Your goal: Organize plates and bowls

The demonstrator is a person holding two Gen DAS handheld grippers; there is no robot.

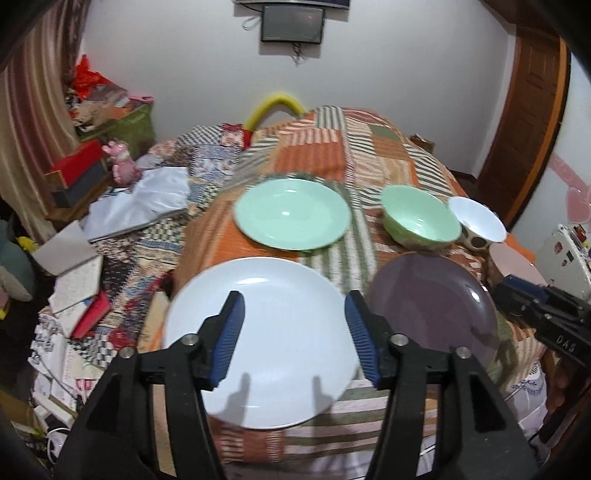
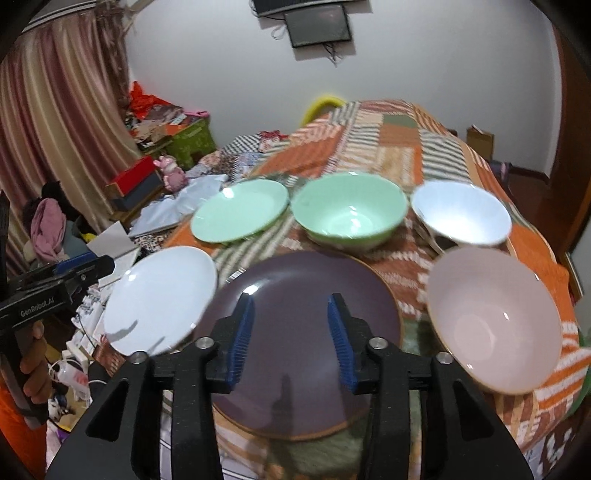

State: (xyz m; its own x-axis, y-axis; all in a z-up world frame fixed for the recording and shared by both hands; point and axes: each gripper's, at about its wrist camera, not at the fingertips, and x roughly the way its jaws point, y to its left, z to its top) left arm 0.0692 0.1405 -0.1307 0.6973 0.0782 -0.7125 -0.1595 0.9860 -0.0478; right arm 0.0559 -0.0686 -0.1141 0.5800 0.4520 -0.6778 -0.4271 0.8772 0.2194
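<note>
Landmark: purple plate [image 2: 295, 354], lying flat at the near edge of the patchwork cloth [image 2: 373, 129] that covers the surface; every place below is given from it.
Right gripper [image 2: 291, 339]: held above the purple plate, jaws spread wide, nothing between the blue pads [image 2: 242, 334]; its finger shadows fall on the plate's near half.
Left gripper [image 1: 293, 334]: off to the purple plate's left, above the white plate, jaws spread wide and holding nothing.
White plate [image 1: 258, 343]: just left of the purple plate, flat on the cloth, its near rim at the cloth's edge; in the right wrist view the two rims seem to meet or overlap, though I cannot tell which.
Green plate [image 1: 291, 214]: behind and to the left of the purple plate, apart from it, flat.
Green bowl [image 2: 349, 214]: directly behind the purple plate, upright, close to its far rim.
White bowl [image 2: 461, 216]: behind and to the right of the purple plate, upright, beside the green bowl.
Pink bowl [image 2: 495, 321]: just right of the purple plate, upright, in front of the white bowl.
Curtain [image 2: 55, 122]: far left of the purple plate, hanging behind a heap of boxes and papers.
Wall screen [image 2: 319, 24]: high on the wall, well beyond the purple plate.
</note>
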